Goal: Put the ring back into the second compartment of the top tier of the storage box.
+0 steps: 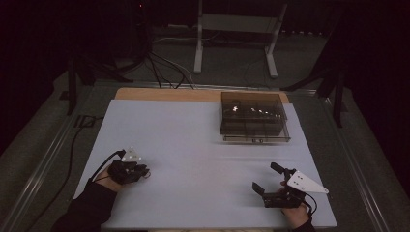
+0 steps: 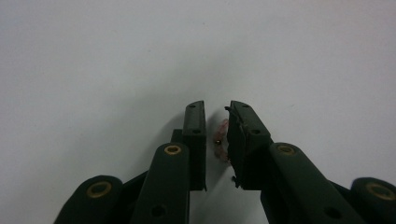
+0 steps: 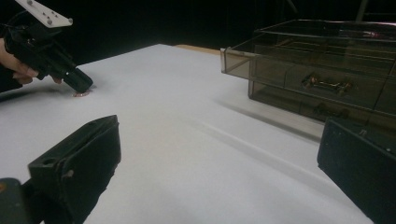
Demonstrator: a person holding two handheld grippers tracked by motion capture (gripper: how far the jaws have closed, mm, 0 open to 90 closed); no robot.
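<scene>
High view: white surface [image 1: 193, 145] with a smoky clear drawer box [image 1: 253, 117] at the far right. Left hand-held gripper [image 1: 143, 173] sits low at the near left, tips down on the sheet. A tiny pale speck shows at its tips; too small to identify from up here. Right hand-held gripper [image 1: 267, 180] rests at the near right, jaws spread wide, nothing between them, aimed across the sheet toward the left and far side.

Left gripper view: both black jaws drawn nearly together over a small pinkish thing [image 2: 222, 142] with a dark bead or stud on it. It lies in the narrow slot between the pads, on the surface. It looks close against the right pad; whether the left pad touches it I cannot tell. Long axis of the thing appears to run along the slot, away from the camera.

Right gripper view: own jaws stand far apart at the bottom corners, empty. Left hand-held gripper [image 3: 80, 86] seen far off at upper left, nose down on the sheet, a pinkish fleck [image 3: 80, 94] right under its tip. Drawer box [image 3: 322, 74] near at right, metal handle [image 3: 325, 84] on its front drawer.

Judgement: the left hand is right on the thing, the right is well apart from it. A lift depends on the pinch being firm; the thing is small and flat and could slip out.
</scene>
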